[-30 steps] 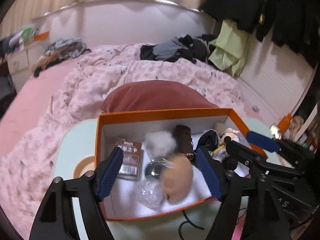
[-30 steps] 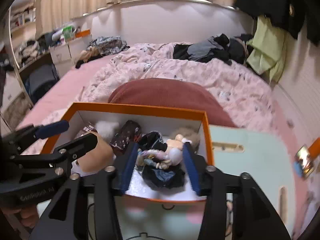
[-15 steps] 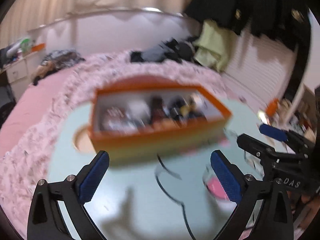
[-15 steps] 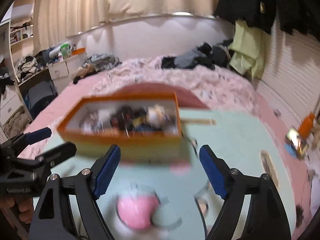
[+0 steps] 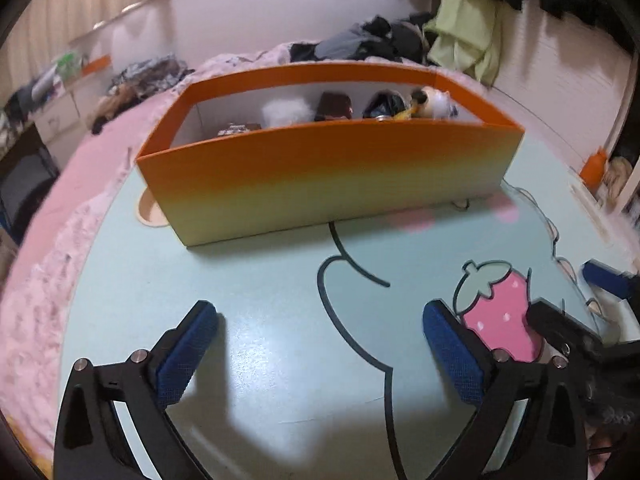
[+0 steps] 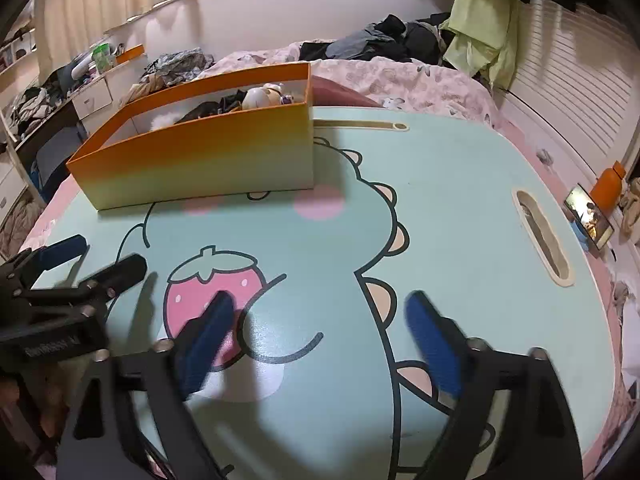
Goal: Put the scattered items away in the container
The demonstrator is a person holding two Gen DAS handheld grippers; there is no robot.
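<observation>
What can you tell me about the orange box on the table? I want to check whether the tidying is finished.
The orange box is a long, open-topped rectangular container, apparently cardboard, its outer wall fading from orange at the rim to pale yellow below, with a white interior. It stands upright and flat on the light blue table, toward the far edge near the bed. Small items fill it, including a white fluffy piece and a small doll. Neither gripper touches it.

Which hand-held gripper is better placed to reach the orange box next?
Left, probably: the orange box lies straight ahead of the left hand-held gripper; the right hand-held gripper sees it off to one side.
</observation>
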